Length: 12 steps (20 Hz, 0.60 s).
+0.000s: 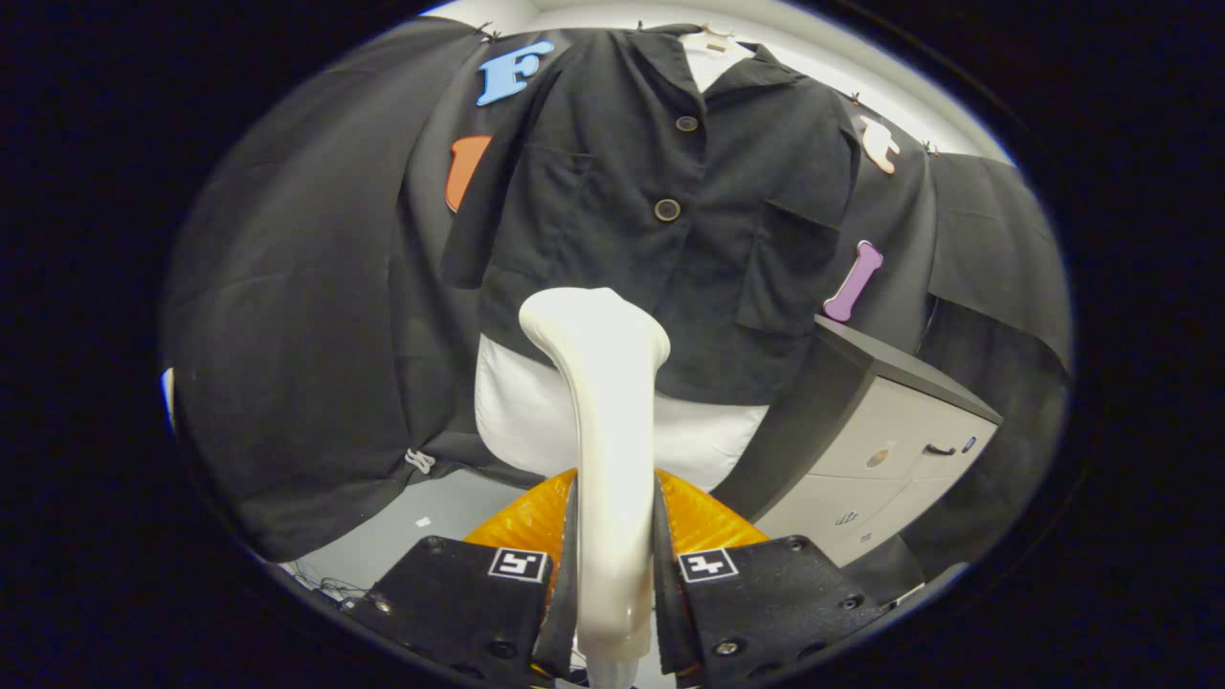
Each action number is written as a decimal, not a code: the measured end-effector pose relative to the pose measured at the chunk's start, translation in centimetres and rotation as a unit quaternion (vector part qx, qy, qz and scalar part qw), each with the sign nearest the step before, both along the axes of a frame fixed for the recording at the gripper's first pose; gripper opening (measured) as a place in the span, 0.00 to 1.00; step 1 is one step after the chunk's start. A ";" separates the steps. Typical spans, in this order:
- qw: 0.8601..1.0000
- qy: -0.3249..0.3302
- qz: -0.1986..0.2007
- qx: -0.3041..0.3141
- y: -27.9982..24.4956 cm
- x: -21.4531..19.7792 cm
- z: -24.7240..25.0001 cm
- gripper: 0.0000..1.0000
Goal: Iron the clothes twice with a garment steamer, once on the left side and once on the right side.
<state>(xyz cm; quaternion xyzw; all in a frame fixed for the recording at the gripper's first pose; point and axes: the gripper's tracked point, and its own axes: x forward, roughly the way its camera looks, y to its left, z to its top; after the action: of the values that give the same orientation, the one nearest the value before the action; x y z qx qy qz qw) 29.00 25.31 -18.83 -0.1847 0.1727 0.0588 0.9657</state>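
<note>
Gripper: the gripper (612, 565) has both fingers pressed tight on the white handle of the garment steamer (605, 431). It is holding it, one finger on each side.

Steamer: it stands almost straight up between the fingers. Its long way runs from the fingers up toward the shirt. The rounded head at the top bends a little forward. I cannot see its steam face from here.

Shirt: the black shirt (660, 211) hangs on a hanger (713, 40) straight ahead of the fingers, beyond the steamer head. It hangs up and down, with its buttons (667, 210) in a line down the middle. A white cloth (536, 421) shows under its bottom hem.

Which way: the steamer head sits in front of the low part of the shirt, a bit to the left of the button line. I cannot tell if it touches the cloth or is just near it.

Pose: the gripper points level at the shirt, low down by the hem.

Nearby: a grey cabinet (890, 450) stands to the right, near the shirt's right edge.

Next, I think: the steamer must go along one half of the shirt, and stay off the cabinet.
</note>
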 end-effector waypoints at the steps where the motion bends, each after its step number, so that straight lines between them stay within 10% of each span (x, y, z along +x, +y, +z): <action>1: 1.000 -0.001 0.001 0.000 -0.7 -0.3 0.5 0.36; 12: 1.000 -0.024 -0.012 0.002 -12.8 -0.4 8.2 0.36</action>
<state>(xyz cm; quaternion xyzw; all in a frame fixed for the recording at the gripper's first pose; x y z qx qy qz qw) 28.64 12.50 -10.60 -0.1824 0.1520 0.0428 0.9705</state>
